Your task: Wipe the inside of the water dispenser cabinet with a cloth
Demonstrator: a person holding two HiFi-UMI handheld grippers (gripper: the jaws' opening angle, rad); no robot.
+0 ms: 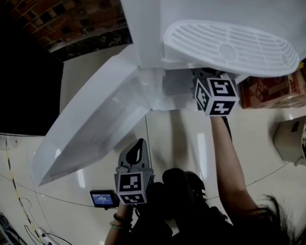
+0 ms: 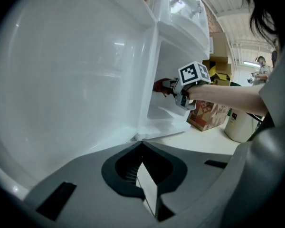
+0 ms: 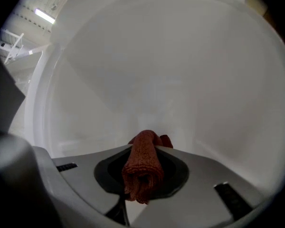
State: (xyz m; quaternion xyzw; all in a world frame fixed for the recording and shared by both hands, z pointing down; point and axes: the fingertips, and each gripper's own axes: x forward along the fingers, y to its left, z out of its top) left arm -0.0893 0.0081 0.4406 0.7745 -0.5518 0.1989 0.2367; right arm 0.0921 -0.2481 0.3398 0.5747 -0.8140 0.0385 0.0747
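Rust-red cloth (image 3: 143, 167) is sitting rolled and pinched between the jaws of the right gripper (image 3: 145, 146). Its long axis is running along the jaws, so a bunched end is poking forward toward the white inner wall of the cabinet (image 3: 180, 80), though I cannot tell whether it is touching. The left gripper (image 1: 138, 146) is hanging low, well apart from the opening and below the open door (image 1: 92, 131), with its jaws pressed together on nothing. The right one is therefore the nearer, and the next stroke is likely calling for pressing that cloth end straight ahead onto the wall.
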